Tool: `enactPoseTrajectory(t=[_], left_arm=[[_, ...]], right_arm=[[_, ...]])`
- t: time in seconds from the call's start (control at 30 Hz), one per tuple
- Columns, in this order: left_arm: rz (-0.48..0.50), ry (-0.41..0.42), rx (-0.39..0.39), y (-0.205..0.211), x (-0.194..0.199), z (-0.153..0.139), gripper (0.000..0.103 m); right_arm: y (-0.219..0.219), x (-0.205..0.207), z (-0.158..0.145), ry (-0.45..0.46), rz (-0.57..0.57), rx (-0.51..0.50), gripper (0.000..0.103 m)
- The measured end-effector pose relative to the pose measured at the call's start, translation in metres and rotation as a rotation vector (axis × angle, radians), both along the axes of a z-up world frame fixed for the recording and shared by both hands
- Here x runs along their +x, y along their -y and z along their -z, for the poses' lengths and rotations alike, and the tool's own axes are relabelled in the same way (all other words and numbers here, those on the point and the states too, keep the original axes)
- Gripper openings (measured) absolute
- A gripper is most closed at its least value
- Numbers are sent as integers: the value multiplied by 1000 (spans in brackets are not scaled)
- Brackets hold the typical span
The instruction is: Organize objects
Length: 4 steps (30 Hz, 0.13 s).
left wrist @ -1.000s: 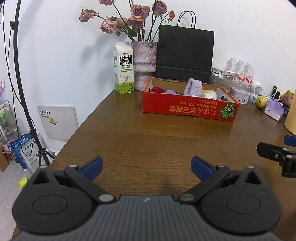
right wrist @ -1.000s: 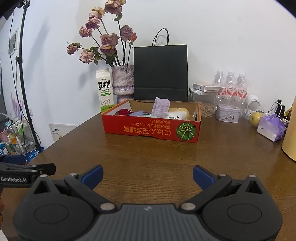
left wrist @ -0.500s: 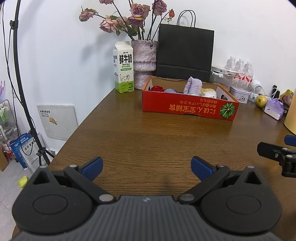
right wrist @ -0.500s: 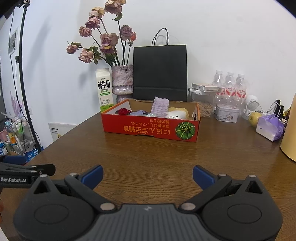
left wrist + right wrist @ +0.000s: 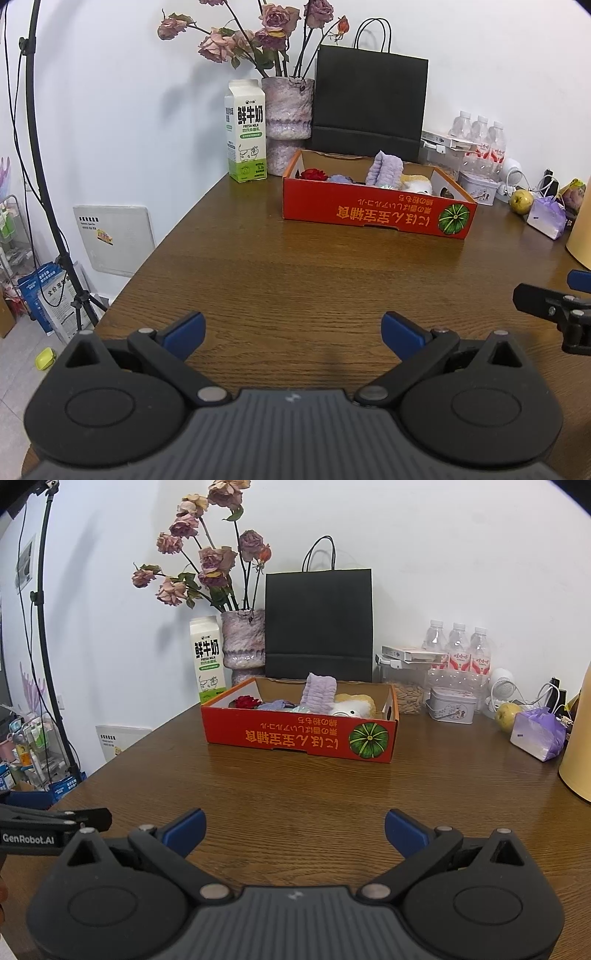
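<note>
You are holding the left gripper [image 5: 292, 330] low over the near part of the wooden table [image 5: 314, 266], its blue-tipped fingers [image 5: 184, 329] spread wide and gripping nothing. Beside it you are keeping the right gripper [image 5: 294, 828] at much the same height, its jaws also standing wide apart and empty — each tool is showing at the edge of the other's view. Looking left to right along the far side of the table, a milk carton [image 5: 246, 131] is standing upright just beside a mottled vase [image 5: 288, 118] of dried roses, and a black paper bag [image 5: 370, 107] is standing against the wall behind them. In front of the bag, well apart from both grippers, the red cardboard box [image 5: 301, 738] is sitting with a red flower [image 5: 246, 702], a folded purple cloth [image 5: 319, 693] and a pale plush toy [image 5: 351, 706] lying inside it. Further right, water bottles [image 5: 459, 648], a small tin [image 5: 451, 709], a yellowish fruit [image 5: 506, 716] and a purple pouch [image 5: 537, 733] are crowding the table's edge.
</note>
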<state>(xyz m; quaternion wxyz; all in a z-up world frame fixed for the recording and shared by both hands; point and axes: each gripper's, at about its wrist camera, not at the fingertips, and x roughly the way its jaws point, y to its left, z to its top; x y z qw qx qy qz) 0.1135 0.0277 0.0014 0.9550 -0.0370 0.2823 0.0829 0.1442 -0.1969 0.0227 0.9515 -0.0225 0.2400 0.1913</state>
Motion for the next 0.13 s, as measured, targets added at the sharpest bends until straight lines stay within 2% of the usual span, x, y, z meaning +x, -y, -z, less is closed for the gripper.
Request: enactPoseTrajectory(t=[0.13], left_arm=[[-7, 8, -6, -1, 0, 0, 103]], right_arm=[[0, 0, 0, 0, 0, 0, 103]])
